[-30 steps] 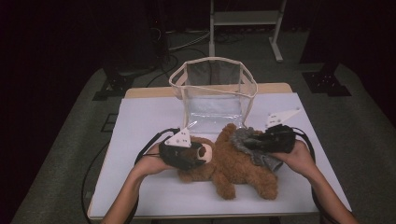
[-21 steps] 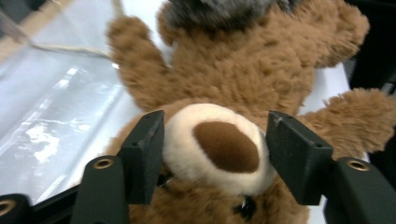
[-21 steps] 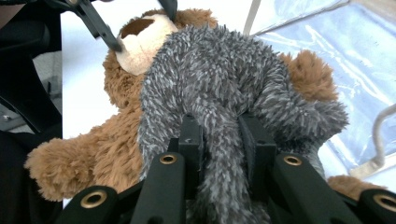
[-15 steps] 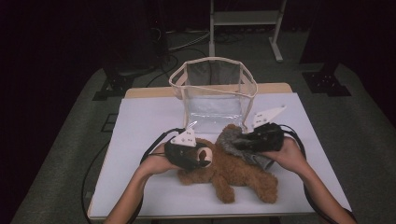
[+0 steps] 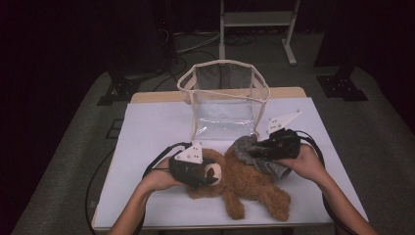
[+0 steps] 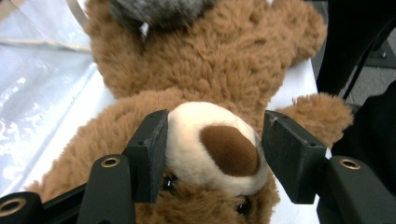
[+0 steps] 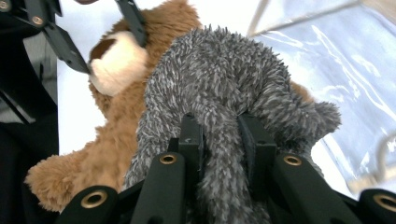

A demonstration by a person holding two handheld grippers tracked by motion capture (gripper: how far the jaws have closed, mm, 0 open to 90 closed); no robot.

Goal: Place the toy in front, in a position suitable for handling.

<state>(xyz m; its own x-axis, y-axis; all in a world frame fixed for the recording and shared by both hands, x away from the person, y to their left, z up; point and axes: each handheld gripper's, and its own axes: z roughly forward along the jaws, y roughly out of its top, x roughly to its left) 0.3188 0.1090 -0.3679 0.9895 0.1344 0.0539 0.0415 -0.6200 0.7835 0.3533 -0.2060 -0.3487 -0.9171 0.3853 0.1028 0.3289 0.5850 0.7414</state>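
Two soft toys lie on the white table point(image 5: 147, 127): one brown teddy bear point(image 5: 244, 183) and one grey plush point(image 5: 252, 152) draped over its right side, with one clear bag point(image 5: 222, 100) standing open just beyond them. From the high view, the left claw point(image 5: 211, 172) sits at the bear's head and the right claw point(image 5: 254, 149) is on the grey plush; against a second ago, the right hand has drawn in leftward with the grey plush, toward the bag's mouth, which suggests bagging comes next.

Seen from the left claw's own view, the left claw point(image 6: 212, 156) has just been closing, its jaws now bracketing the bear's cream muzzle point(image 6: 210, 144), the pads at its sides but not visibly squeezing.

Looking along the right claw point(image 7: 219, 140), its jaws are clamped tight on a fold of grey plush point(image 7: 219, 93), the bear point(image 7: 121, 116) behind.
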